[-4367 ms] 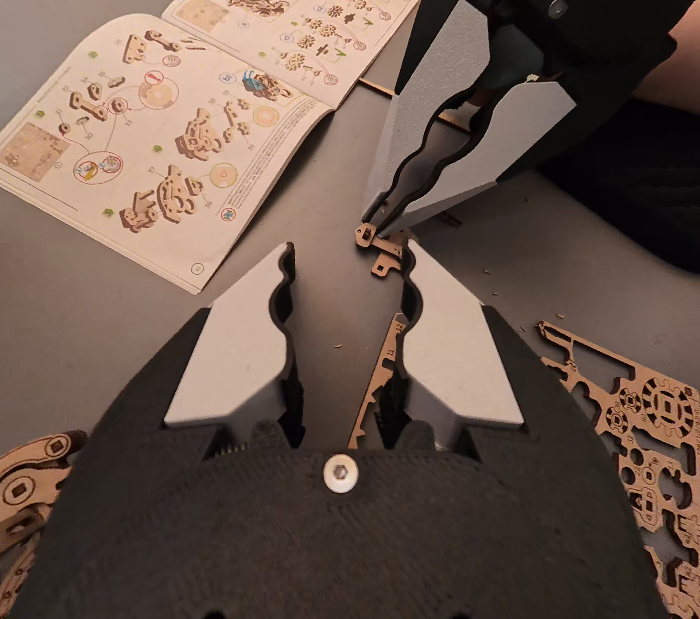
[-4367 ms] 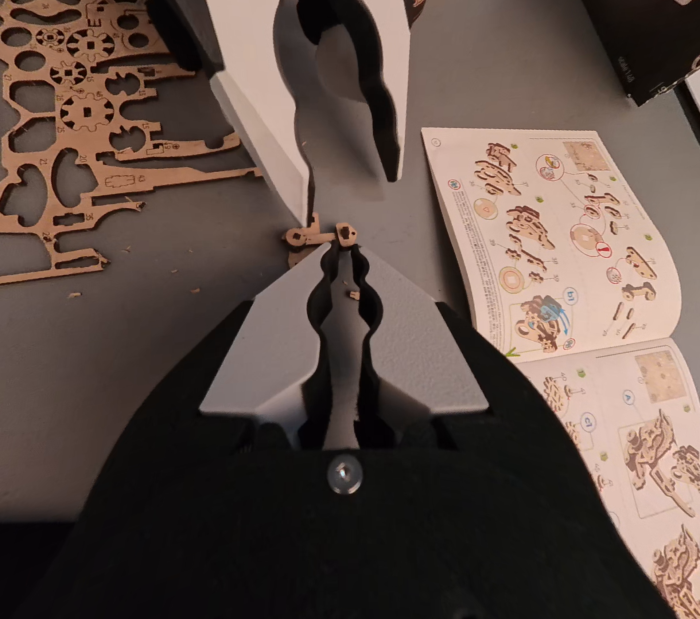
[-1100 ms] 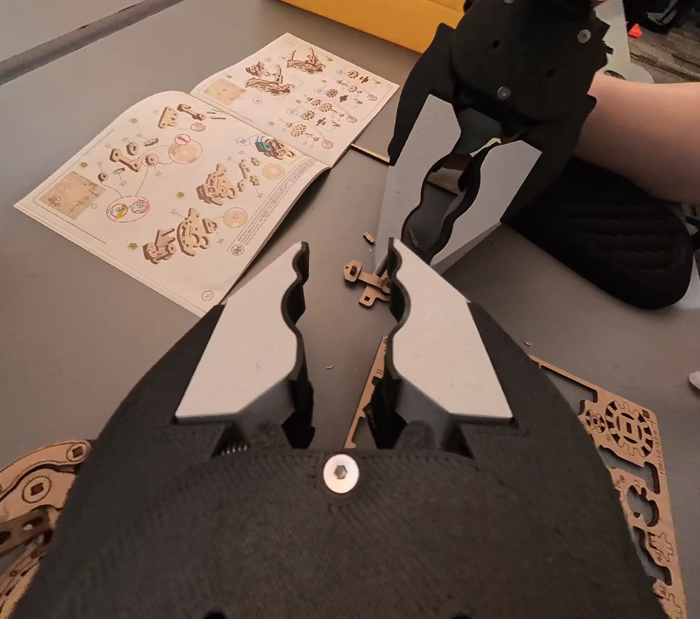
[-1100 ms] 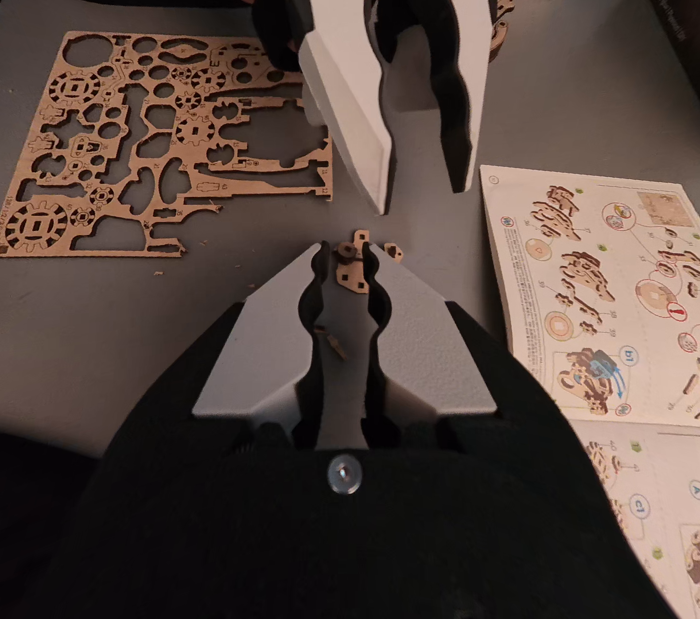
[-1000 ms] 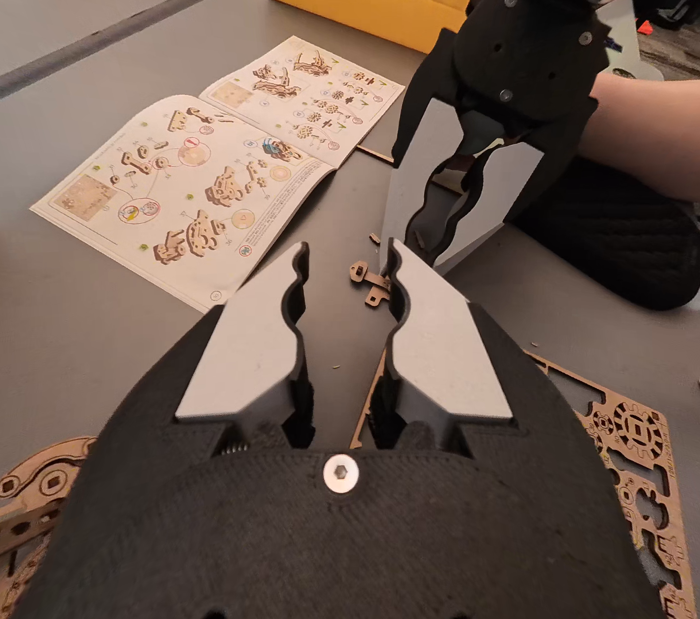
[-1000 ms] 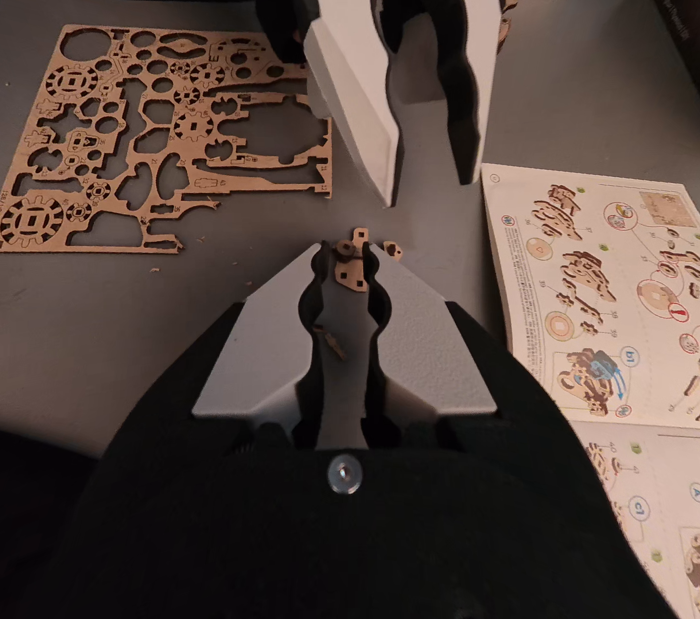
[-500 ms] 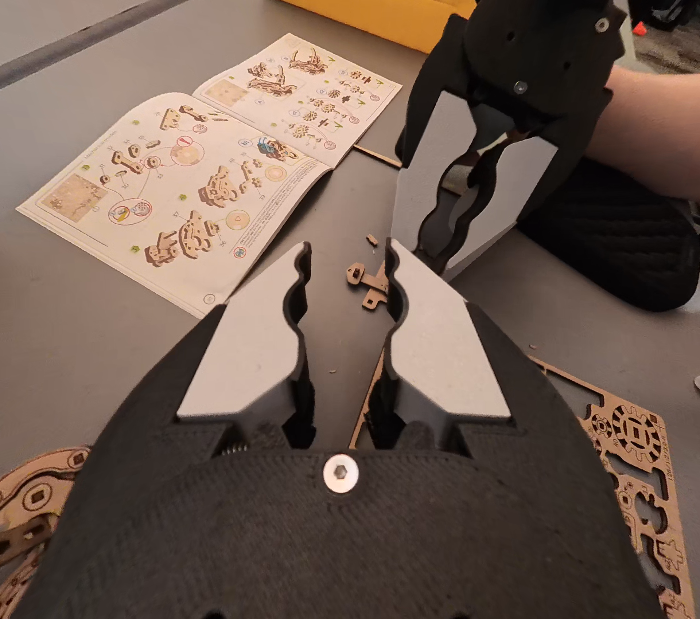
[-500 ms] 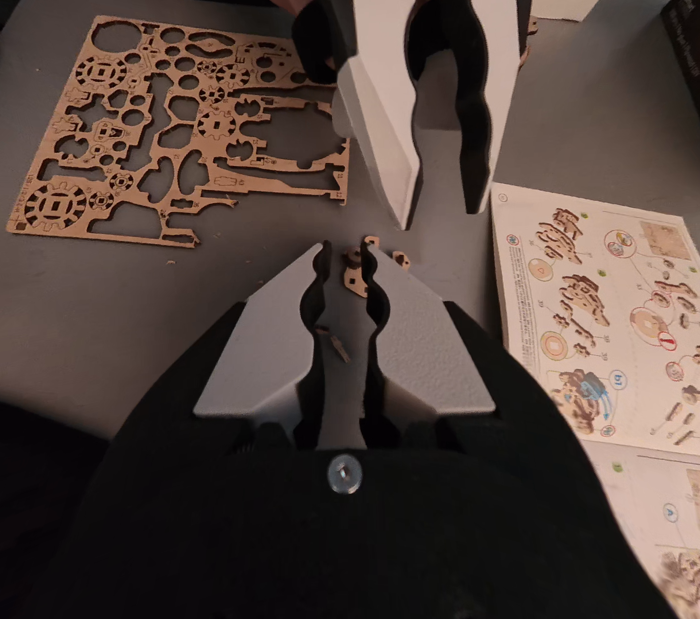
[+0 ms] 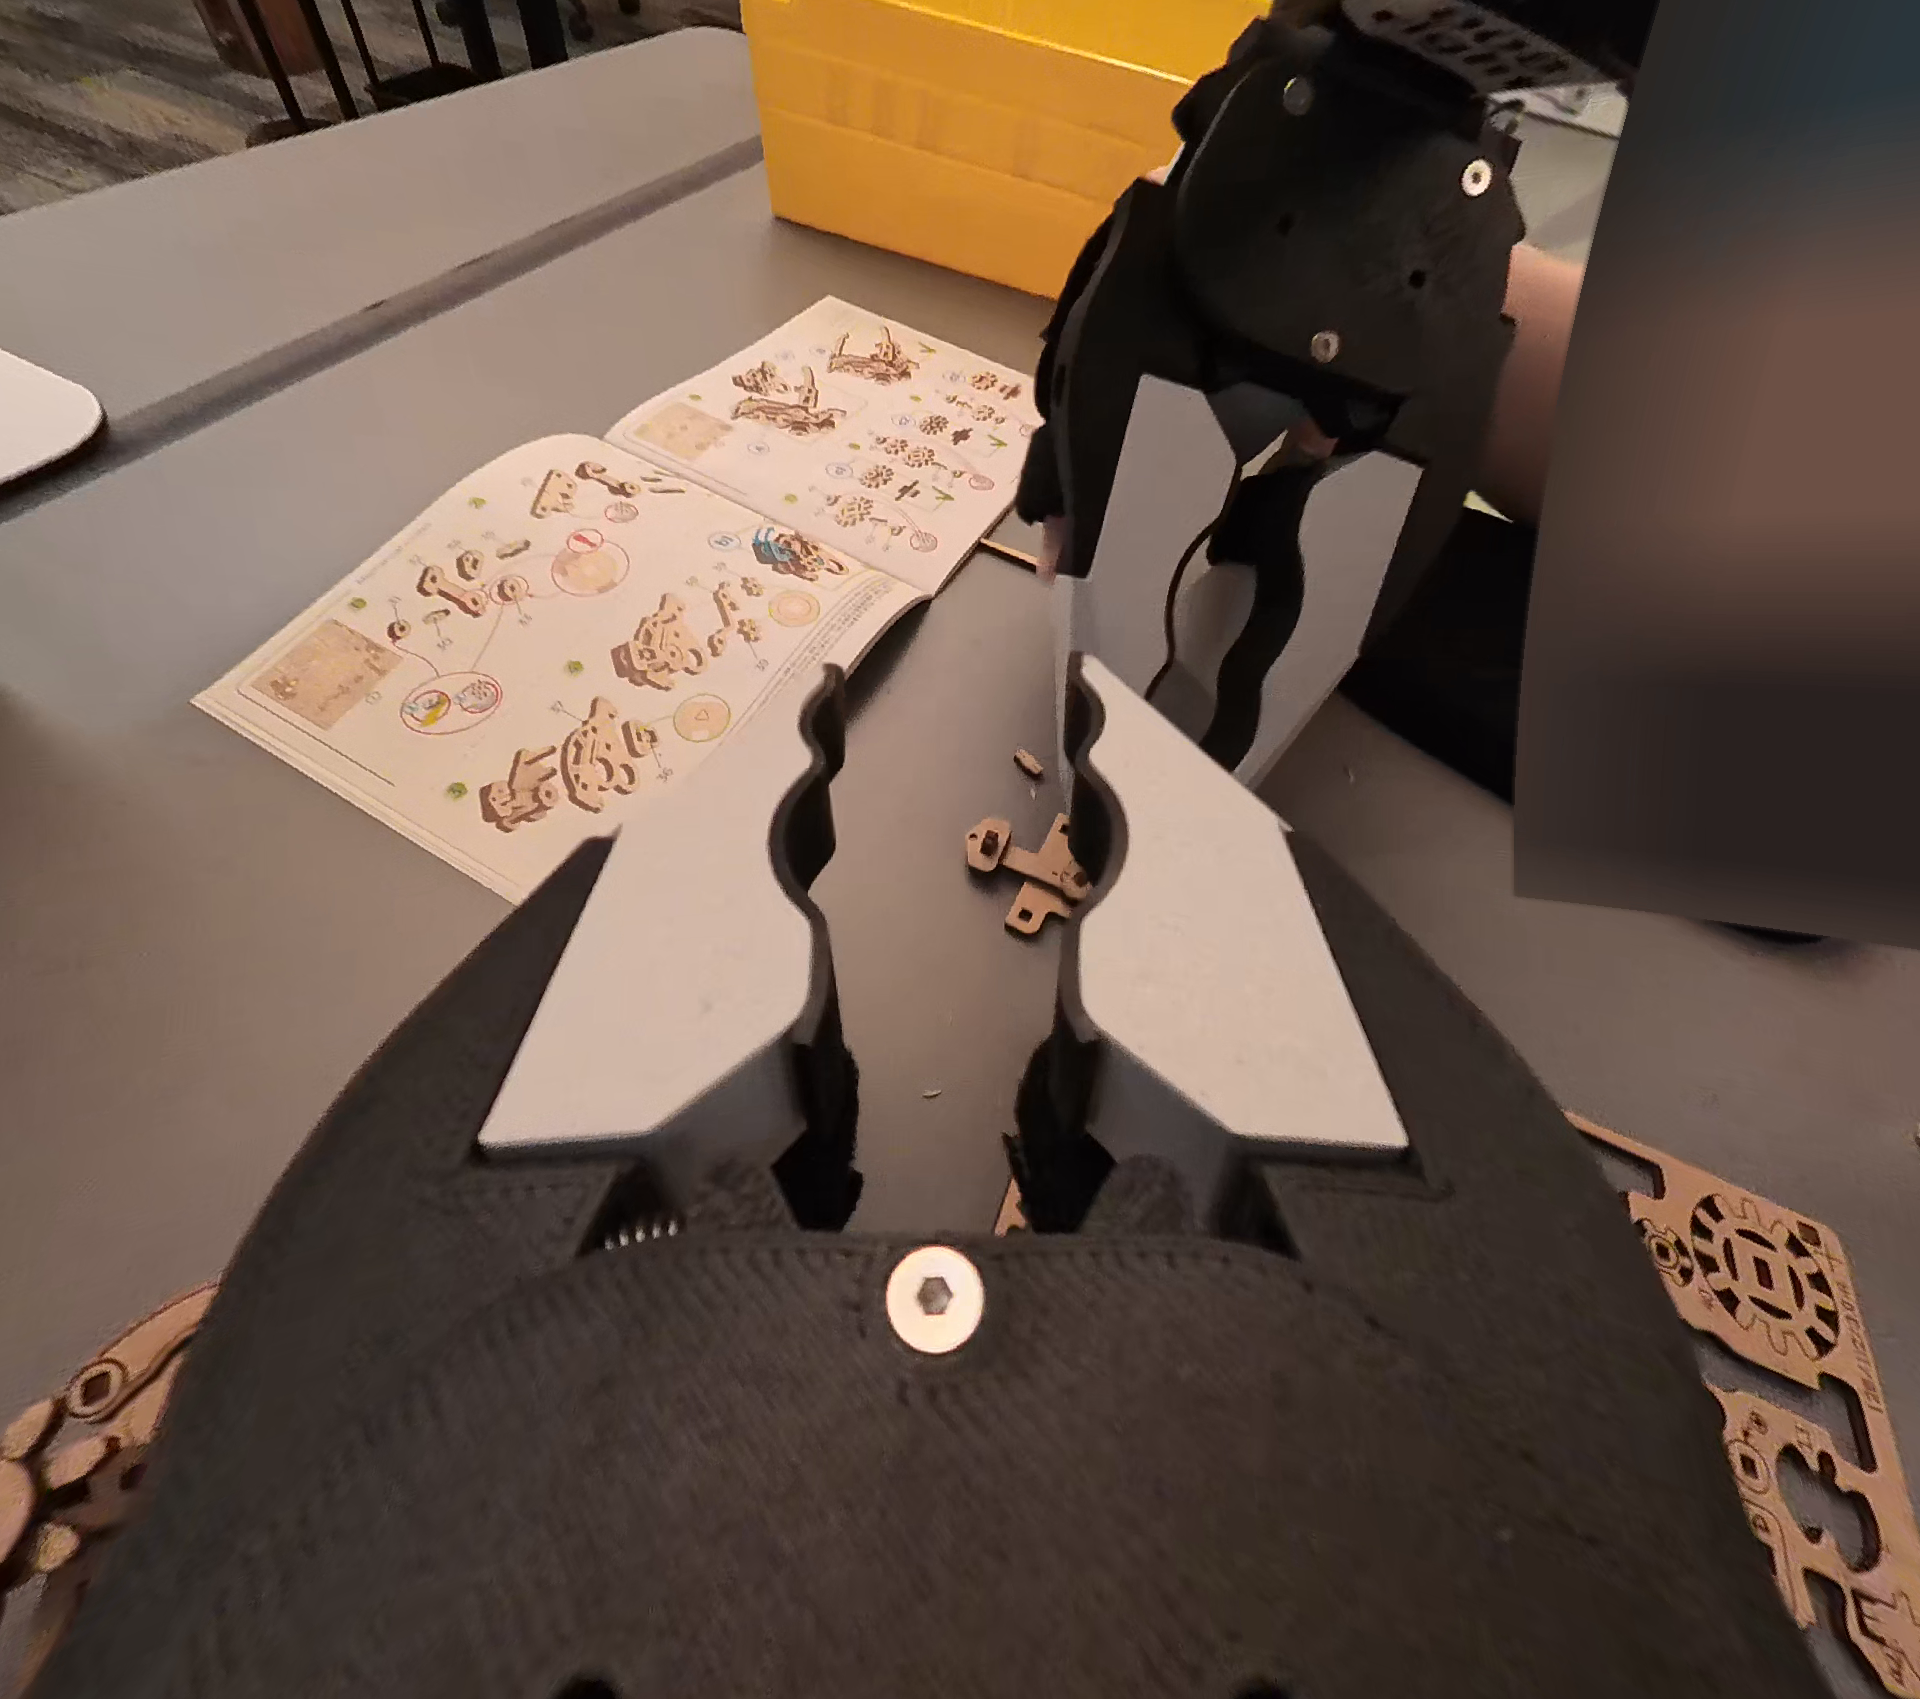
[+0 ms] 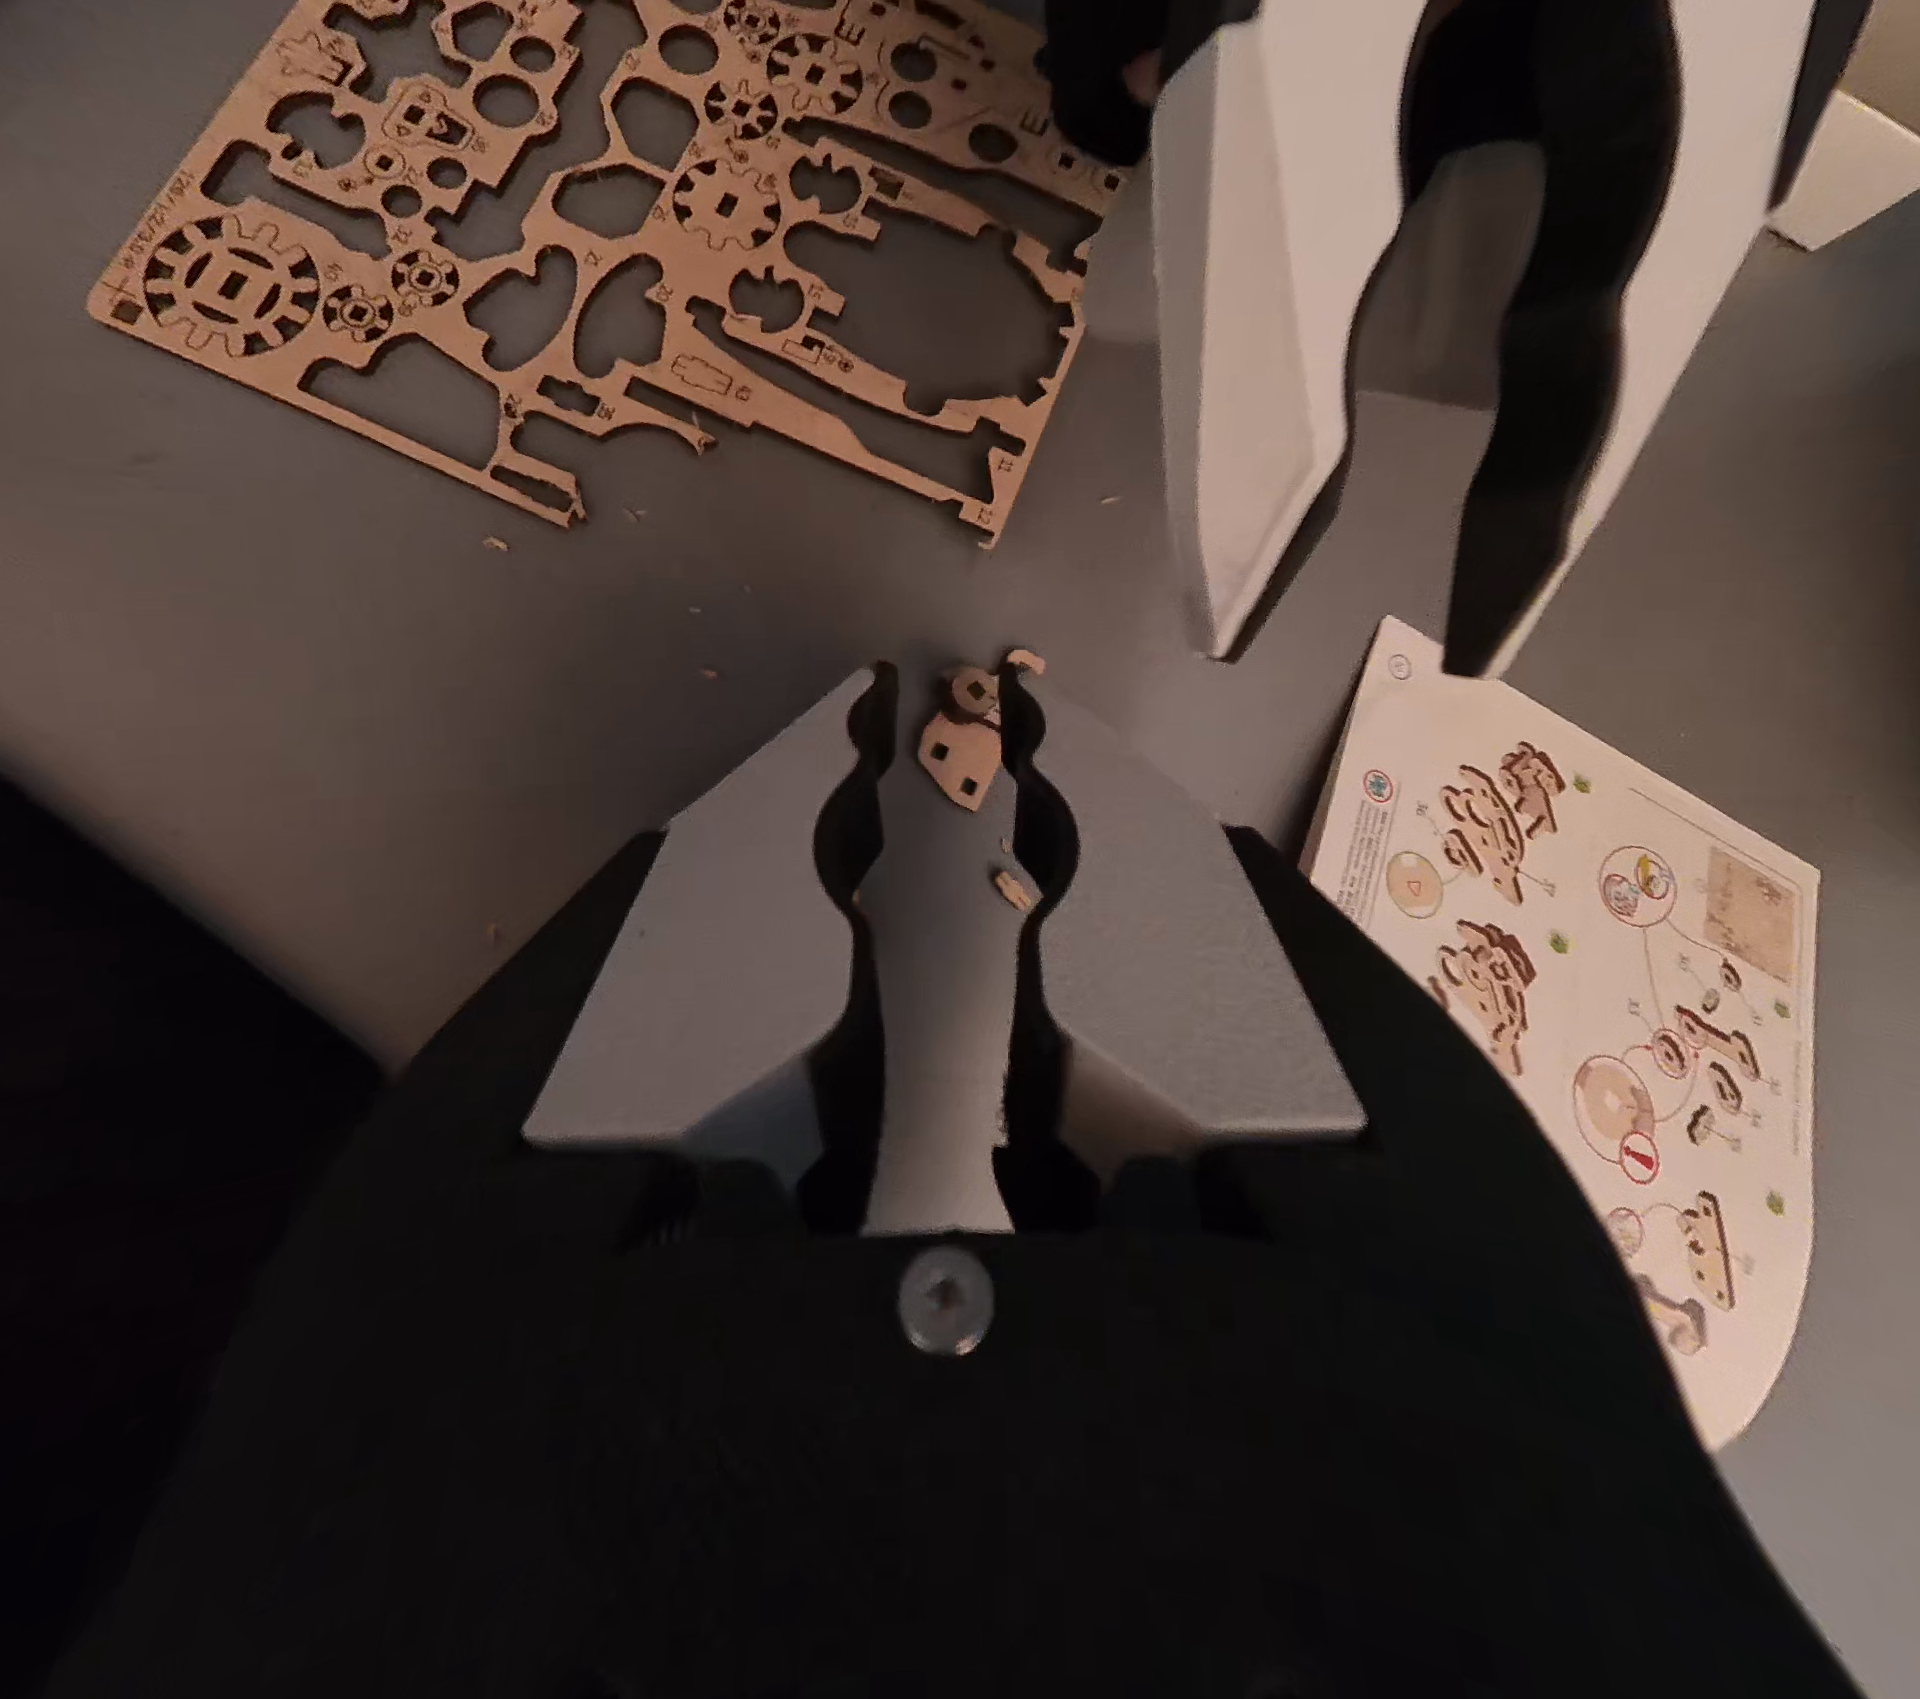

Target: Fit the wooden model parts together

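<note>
A small flat wooden part assembly (image 9: 1023,870) lies on the grey table, with a tiny loose wooden piece (image 9: 1027,761) just beyond it. My left gripper (image 9: 951,693) is open and empty, held above the table with the part just inside its right finger. My right gripper (image 9: 1153,714) faces it from the far side, open and empty. In the right wrist view the part (image 10: 961,745) shows on the table between the tips of my right gripper (image 10: 948,678), beside the tiny piece (image 10: 1013,889). The left gripper (image 10: 1351,652) hangs open at the upper right.
An open instruction booklet (image 9: 623,610) lies left of the part. A punched-out wooden parts sheet (image 10: 623,195) lies on the other side. A yellow bin (image 9: 966,122) stands at the back. A partly built wooden model (image 9: 62,1441) and a white box (image 10: 1849,174) sit near me. Across from one pair of fingers to the other is roughly 7 centimeters.
The right gripper, nearly shut at the part 4.4 s ago, has opened and lifted. Both grippers have risen and tilted up over the last second. The part stays on the table.
</note>
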### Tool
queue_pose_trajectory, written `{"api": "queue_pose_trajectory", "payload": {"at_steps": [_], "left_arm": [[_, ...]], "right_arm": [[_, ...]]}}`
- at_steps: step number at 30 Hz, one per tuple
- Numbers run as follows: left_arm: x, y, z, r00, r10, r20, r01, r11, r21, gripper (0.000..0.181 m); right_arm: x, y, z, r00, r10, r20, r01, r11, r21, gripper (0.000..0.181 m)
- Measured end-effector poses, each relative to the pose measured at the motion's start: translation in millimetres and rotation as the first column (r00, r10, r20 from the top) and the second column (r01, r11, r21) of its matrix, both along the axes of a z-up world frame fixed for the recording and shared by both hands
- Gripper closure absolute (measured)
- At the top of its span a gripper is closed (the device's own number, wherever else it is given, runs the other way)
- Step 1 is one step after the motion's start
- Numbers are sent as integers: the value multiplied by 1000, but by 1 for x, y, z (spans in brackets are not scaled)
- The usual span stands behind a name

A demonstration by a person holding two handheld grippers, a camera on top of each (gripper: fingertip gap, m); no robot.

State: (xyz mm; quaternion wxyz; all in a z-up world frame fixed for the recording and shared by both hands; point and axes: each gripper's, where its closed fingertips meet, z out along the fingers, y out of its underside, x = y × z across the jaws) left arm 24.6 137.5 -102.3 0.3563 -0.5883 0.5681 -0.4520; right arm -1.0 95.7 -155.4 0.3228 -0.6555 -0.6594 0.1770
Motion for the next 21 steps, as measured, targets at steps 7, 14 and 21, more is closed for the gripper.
{"api": "queue_pose_trajectory", "payload": {"at_steps": [7,14,21], "left_arm": [[-1,-1,2,1000,-2,4,2,1000,10,141],[-1,1,4,1000,4,13,-4,1000,4,142],[-6,2,7,1000,12,20,-13,1000,14,142]], "right_arm": [[1,3,3,996,52,71,-58,994,88,163],[-3,2,9,997,61,44,-63,997,54,160],[-4,5,12,1000,6,-30,-4,999,46,160]]}}
